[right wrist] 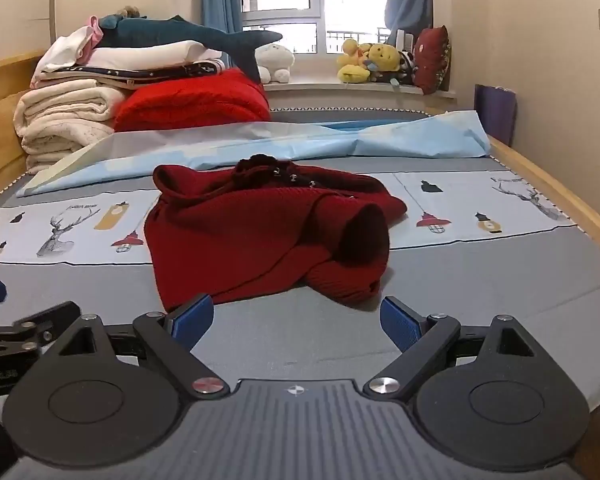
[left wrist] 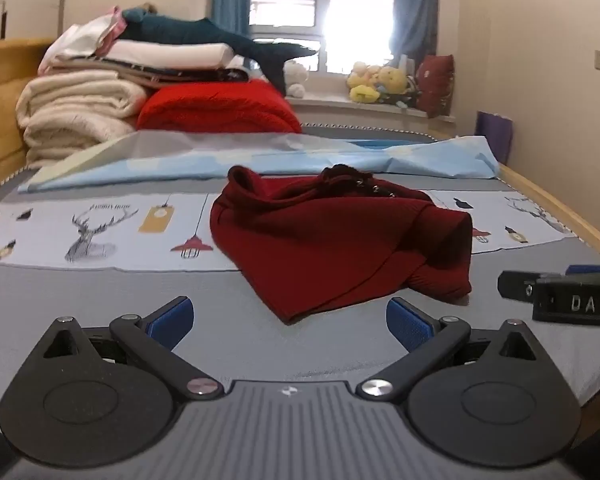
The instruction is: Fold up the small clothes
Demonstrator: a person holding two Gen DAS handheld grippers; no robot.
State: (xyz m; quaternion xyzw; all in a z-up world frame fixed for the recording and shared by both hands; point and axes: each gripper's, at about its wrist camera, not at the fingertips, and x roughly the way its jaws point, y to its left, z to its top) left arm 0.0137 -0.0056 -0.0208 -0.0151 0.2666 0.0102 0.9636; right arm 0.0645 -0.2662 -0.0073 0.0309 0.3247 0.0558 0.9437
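Bedsheet (left wrist: 100, 280) bears red sweater (left wrist: 332, 240) — beyond both grippers' spread jaws.

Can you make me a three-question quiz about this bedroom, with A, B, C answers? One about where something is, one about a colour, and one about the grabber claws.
1. Where is the toy shark?
A. on the folded bedding pile
B. on the windowsill
C. on the floor

2. What colour is the sweater on the bed?
A. yellow
B. dark red
C. green

3. How are the left gripper and right gripper?
A. both shut on the sweater
B. one open, one shut
C. both open, holding nothing

Answers:
1 A, it lies atop the stacked blankets.
2 B, the knit is deep red.
3 C, the blue pads stand apart over bare sheet.
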